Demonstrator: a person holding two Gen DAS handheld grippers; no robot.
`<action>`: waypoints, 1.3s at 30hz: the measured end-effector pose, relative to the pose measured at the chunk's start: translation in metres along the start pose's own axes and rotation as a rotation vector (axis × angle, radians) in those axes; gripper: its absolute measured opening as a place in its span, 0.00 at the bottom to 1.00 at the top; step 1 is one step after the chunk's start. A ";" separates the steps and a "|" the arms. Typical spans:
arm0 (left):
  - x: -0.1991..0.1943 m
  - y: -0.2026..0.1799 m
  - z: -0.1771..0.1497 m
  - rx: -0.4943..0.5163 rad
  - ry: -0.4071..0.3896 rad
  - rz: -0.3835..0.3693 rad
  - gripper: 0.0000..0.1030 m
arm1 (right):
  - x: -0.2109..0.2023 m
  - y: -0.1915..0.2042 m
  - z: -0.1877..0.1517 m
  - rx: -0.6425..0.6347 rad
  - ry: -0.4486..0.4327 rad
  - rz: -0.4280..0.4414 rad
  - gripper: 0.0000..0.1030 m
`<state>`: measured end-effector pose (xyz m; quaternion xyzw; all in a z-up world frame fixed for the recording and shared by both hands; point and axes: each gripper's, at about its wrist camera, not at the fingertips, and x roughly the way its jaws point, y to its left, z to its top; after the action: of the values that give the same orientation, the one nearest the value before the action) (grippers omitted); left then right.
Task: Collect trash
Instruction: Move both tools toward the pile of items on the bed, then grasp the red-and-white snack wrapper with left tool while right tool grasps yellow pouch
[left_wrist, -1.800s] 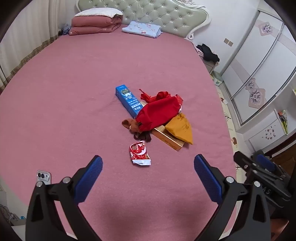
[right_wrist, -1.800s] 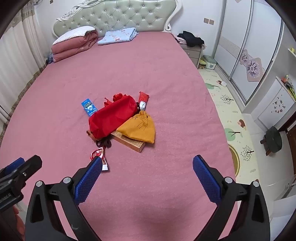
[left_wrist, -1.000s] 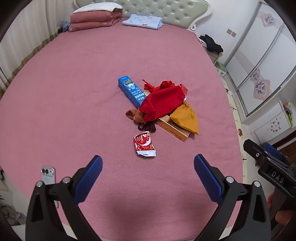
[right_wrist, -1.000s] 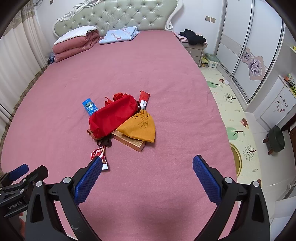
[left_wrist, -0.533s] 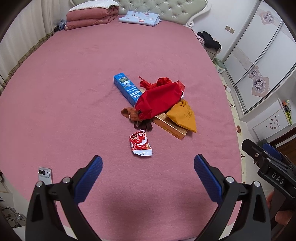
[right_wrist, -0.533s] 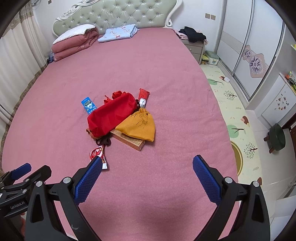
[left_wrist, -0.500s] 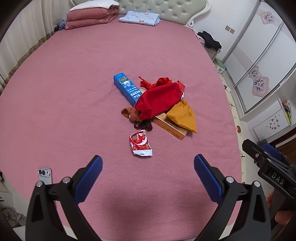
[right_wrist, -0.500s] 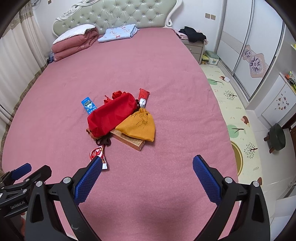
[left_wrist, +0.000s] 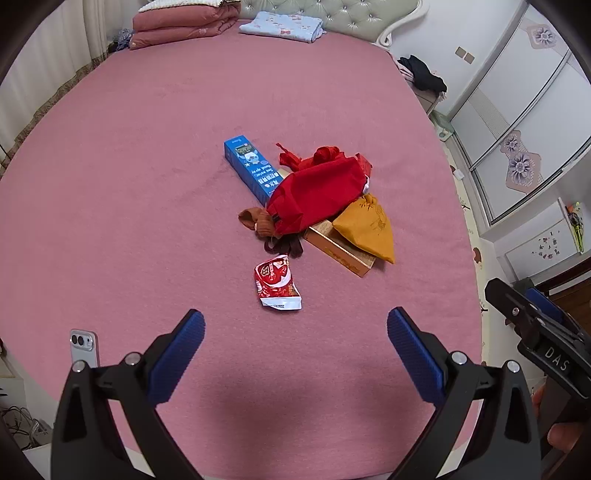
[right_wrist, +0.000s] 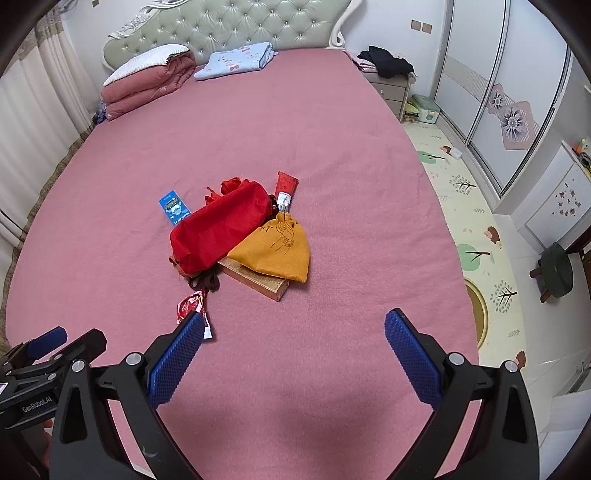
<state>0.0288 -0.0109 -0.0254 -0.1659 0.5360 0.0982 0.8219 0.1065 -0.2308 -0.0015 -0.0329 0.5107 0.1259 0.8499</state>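
A pile lies mid-bed on the pink cover: a red cloth bag (left_wrist: 317, 194) (right_wrist: 221, 230), an orange pouch (left_wrist: 367, 229) (right_wrist: 277, 247), a tan flat box (left_wrist: 340, 251) (right_wrist: 255, 280), a blue carton (left_wrist: 251, 168) (right_wrist: 174, 211), a red tube (right_wrist: 285, 188) and brown socks (left_wrist: 260, 221). A crumpled red snack wrapper (left_wrist: 277, 282) (right_wrist: 192, 306) lies nearest me. My left gripper (left_wrist: 295, 332) hovers open just short of the wrapper. My right gripper (right_wrist: 293, 332) is open too, its left finger overlapping the wrapper's edge in view.
A phone (left_wrist: 84, 349) lies near the bed's front left edge. Folded quilts (right_wrist: 147, 81) and a blue blanket (right_wrist: 236, 59) sit by the headboard. A wardrobe (right_wrist: 509, 96), a nightstand (right_wrist: 391, 88) and a dark stool (right_wrist: 556, 275) stand to the right.
Both grippers stayed open while the views shifted slightly; the pile sits a little closer and lower in frame than before. Nothing on the bed moved.
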 end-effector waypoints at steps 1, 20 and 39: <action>0.001 0.000 0.000 0.001 0.000 0.001 0.96 | 0.001 0.000 0.000 0.003 0.000 0.002 0.92; 0.037 -0.005 0.010 -0.027 0.065 0.010 0.96 | 0.029 -0.003 0.009 -0.010 0.055 0.027 0.92; 0.134 0.009 0.018 -0.089 0.193 0.066 0.96 | 0.114 -0.007 0.025 -0.024 0.142 0.043 0.92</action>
<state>0.0960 0.0019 -0.1427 -0.1930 0.6131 0.1326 0.7545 0.1804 -0.2120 -0.0901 -0.0409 0.5689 0.1474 0.8081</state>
